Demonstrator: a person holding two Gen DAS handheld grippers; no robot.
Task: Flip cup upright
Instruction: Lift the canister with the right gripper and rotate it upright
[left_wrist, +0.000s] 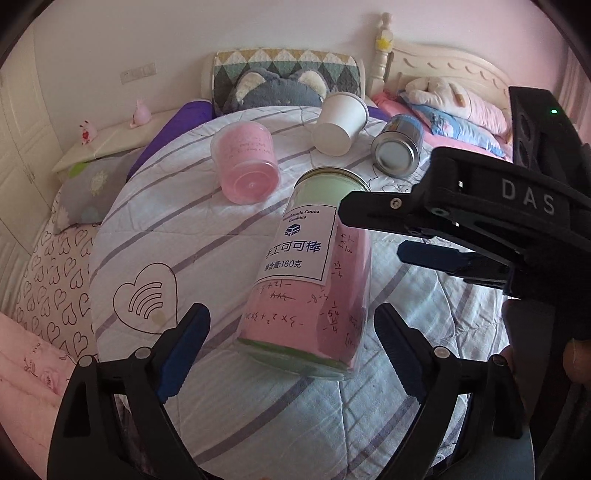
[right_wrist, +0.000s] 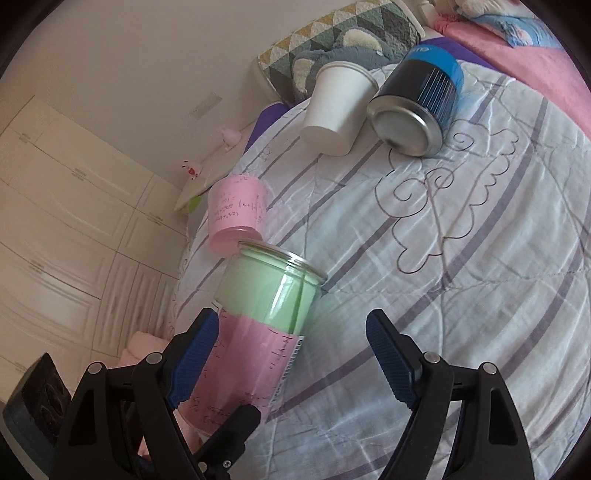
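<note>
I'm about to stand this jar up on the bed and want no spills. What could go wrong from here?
The clear jar lies on a soft, rumpled quilt, so it may topple once upright. Both the left gripper and right gripper are open around it; the smooth wall could slip or roll toward the pink cup.

The right gripper (right_wrist: 291, 354) is seen with jaws spread wide around a clear jar (right_wrist: 258, 332) lined with pink and green paper, lying on a striped white quilt (right_wrist: 461, 277); no contact can be confirmed.
</note>
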